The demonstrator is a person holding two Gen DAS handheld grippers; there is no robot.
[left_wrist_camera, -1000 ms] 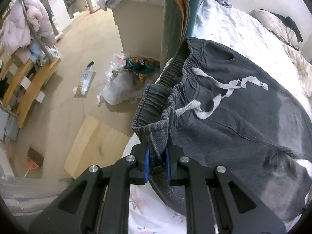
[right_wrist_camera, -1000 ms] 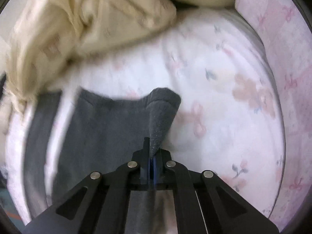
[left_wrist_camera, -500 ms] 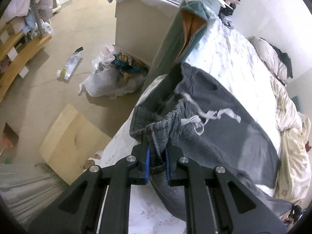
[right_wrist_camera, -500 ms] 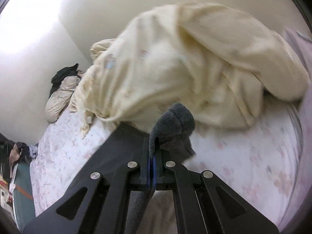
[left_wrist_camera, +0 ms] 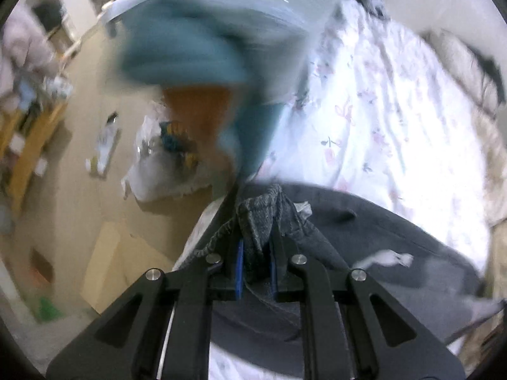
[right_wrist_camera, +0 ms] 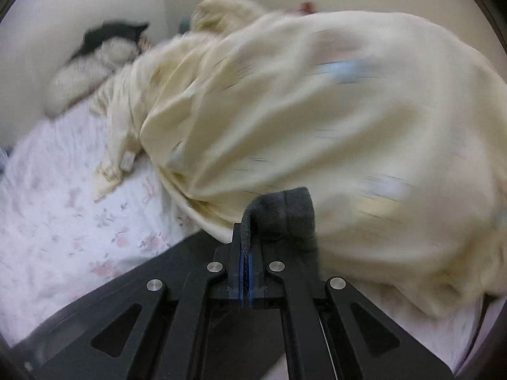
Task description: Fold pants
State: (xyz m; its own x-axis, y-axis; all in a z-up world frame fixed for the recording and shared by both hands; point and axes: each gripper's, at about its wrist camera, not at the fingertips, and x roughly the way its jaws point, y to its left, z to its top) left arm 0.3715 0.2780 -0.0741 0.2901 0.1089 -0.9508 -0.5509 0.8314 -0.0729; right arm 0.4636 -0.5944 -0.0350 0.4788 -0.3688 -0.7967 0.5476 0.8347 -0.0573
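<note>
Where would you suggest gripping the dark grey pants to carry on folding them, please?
Probably the elastic waistband, approached edge-on from the bed's floor side. It is bunched thick, so the left gripper clamps a firm wad. The right gripper pinches a thinner doubled edge of the dark grey pants.

Both views pretty smeared with motion blur, fisheye bending the edges hard. The bedsheet is blown out white; the cream blanket looks soft, evenly lit.
</note>
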